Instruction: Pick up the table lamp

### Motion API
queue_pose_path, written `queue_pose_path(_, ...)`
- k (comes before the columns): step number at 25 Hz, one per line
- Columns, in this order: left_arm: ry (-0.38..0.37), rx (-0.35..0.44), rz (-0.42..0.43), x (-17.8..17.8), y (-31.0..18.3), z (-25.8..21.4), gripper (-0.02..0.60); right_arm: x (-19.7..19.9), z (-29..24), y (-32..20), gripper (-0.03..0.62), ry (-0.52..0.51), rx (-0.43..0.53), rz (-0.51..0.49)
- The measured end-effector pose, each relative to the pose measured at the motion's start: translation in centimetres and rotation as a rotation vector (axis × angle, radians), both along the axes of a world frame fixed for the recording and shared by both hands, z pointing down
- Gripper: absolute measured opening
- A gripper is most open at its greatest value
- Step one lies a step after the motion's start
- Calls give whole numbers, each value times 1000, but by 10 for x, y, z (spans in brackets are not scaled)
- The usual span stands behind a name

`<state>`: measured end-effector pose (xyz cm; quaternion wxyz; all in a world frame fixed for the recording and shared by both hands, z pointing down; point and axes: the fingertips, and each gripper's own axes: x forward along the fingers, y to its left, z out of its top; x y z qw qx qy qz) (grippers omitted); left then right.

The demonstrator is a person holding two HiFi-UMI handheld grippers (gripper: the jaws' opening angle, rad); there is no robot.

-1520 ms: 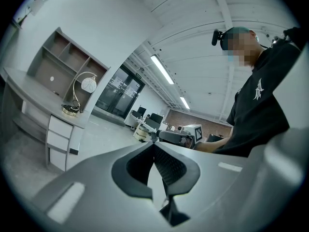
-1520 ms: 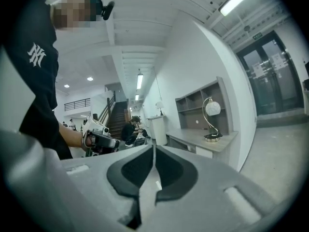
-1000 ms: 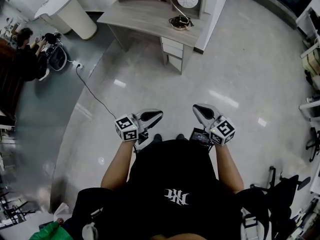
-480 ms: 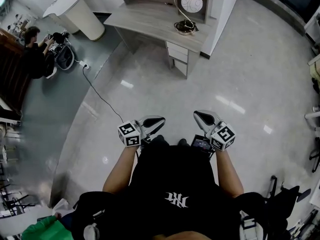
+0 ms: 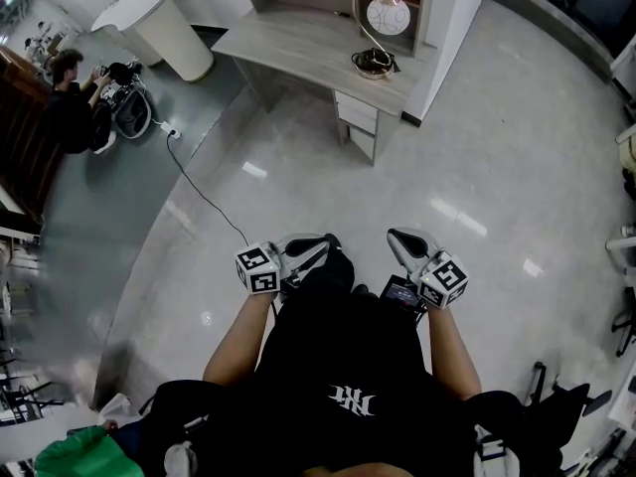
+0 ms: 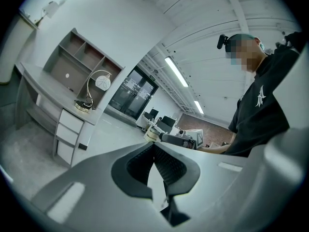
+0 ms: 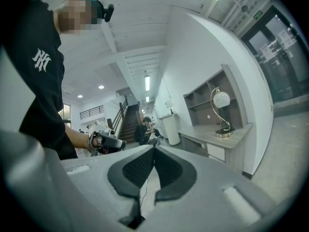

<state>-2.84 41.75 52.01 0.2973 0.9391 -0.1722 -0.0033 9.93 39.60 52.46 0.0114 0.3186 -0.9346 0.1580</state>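
Seen from above at the lower centre of the head view, two hand-held grippers are carried side by side in front of a black shirt point(image 5: 338, 366). The left gripper point(image 5: 316, 246) is shown with its jaws pressed together and nothing between them; the right gripper point(image 5: 400, 238) is likewise closed and empty, as each gripper's own view confirms. Both are pointed roughly level toward the top of the frame, a carrying posture judged to suit an approach on foot rather than a grasp. Beyond them a wide stretch of glossy floor point(image 5: 477, 167) is crossed, at centre left, by a thin black cable point(image 5: 204, 195). At the upper centre a pale wooden desk point(image 5: 298, 40) with drawers is set, and the table lamp point(image 5: 389, 14) is stood upright on its right end, a white globe hung from a curved metal stem over a round base. The lamp is well apart from both grippers and untouched. The task is judged to be at its outset: the gap must be closed and jaws opened before any lift. A seated person point(image 5: 65, 107) is glimpsed at the upper left
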Motion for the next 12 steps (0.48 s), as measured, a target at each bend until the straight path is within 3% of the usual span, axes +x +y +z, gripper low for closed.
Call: queue_pose_path(12,35,-12,7,5,-81,7,-6,9,4,-71,3,36,-17,20)
